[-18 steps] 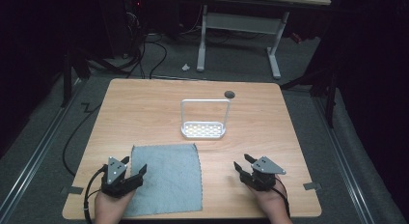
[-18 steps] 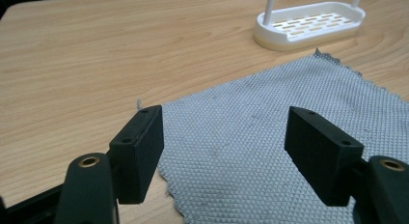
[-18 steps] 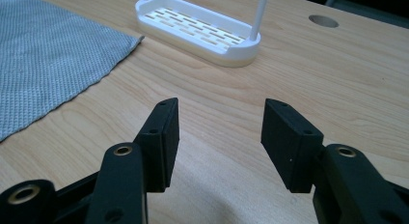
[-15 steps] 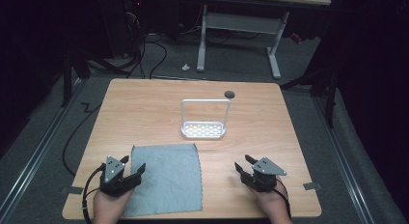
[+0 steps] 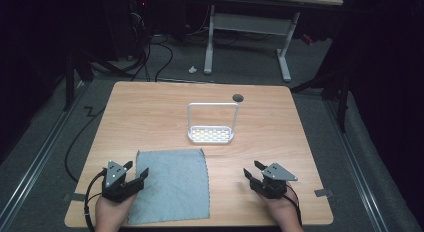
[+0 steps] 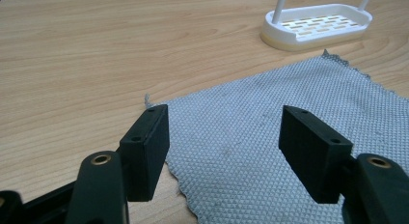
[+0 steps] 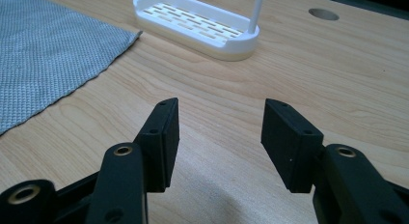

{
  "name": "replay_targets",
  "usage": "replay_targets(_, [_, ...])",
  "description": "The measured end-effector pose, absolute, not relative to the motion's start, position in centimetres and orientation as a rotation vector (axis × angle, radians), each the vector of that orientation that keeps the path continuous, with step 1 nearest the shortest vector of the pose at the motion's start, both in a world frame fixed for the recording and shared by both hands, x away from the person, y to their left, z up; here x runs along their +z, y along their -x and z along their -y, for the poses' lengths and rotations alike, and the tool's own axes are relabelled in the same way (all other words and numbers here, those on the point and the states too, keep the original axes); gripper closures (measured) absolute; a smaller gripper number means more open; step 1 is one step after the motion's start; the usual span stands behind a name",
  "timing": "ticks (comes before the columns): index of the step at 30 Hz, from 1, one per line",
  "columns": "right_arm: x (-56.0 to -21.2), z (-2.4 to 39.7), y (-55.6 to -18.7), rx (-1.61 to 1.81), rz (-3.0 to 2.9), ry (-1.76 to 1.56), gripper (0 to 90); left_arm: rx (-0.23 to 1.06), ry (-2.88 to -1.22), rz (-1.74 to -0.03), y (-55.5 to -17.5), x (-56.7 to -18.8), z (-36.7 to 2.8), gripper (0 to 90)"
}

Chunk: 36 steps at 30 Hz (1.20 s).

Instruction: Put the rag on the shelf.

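1. Cloth first: a grey, waffle-textured square cloth, lying flat on the light wooden bench, lower left of centre in the high view, with its near edge close to the bench's front edge.
2. Left gripper parked at the cloth's left border, lower left of the high view. Seen in the left gripper view with black fingers spread wide: one over bare wood just beside the scalloped edge, the other above the weave. Nothing pinched.
3. Right gripper at lower right of the high view, well apart from the cloth and over bare wood. Fingers likewise spread, with nothing between them.
4. White plastic rack with a slotted tray and a hoop handle at the bench's centre, near the cloth's far right corner; a dark round hole in the bench beyond it.
5. Compared with half a second back: no real change. Both grippers and the cloth sit in the same spots.
6. Judged from that: a poised pause, with no grip begun and the cloth not yet lifted or folded. Likely next step: closing the left fingers on the near-left edge, with the right gripper needing a reach leftward to the cloth's right side.
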State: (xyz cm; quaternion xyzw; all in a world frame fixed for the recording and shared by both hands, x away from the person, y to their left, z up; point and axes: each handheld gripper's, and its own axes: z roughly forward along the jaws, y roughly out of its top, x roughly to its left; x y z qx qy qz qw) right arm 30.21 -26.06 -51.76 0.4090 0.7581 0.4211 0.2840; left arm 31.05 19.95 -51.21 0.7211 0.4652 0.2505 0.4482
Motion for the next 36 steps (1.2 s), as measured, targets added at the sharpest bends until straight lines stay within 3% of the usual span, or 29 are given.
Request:
replay_targets(9, [-51.6, 25.3, -30.2, 1.144, -2.041, -1.08, 50.0, 0.628, -1.79, -1.158, -31.0, -51.1, -20.6, 38.3])
replay_targets(13, [-51.6, 23.7, -30.5, 1.156, -2.1, -1.069, 55.7, 0.622, -1.798, -1.197, -30.9, -51.2, -21.7, 45.2])
replay_targets(16, [-51.5, 21.7, -30.8, 1.155, -2.17, -1.02, 65.3, 0.561, -1.832, -1.214, -30.9, -51.5, -22.3, 54.6])
replay_targets(21, [-51.3, 17.6, -31.2, 1.181, -2.297, -0.916, 90.0, 0.506, -1.965, -1.213, -30.5, -52.4, -21.7, 76.6])
replay_targets(24, [-51.6, 15.0, -31.6, 1.176, -2.388, -0.85, 90.0, 0.509, -2.021, -1.192, -30.0, -52.6, -21.1, 87.4])
replay_targets(26, [-51.9, 13.5, -31.8, 1.147, -2.433, -0.811, 90.0, 0.519, -2.057, -1.175, -29.8, -52.7, -20.6, 89.2])
replay_targets(36, [-52.9, 12.2, -32.1, 1.012, -2.501, -0.758, 90.0, 0.535, -2.088, -1.137, -29.4, -53.0, -19.5, 89.8])
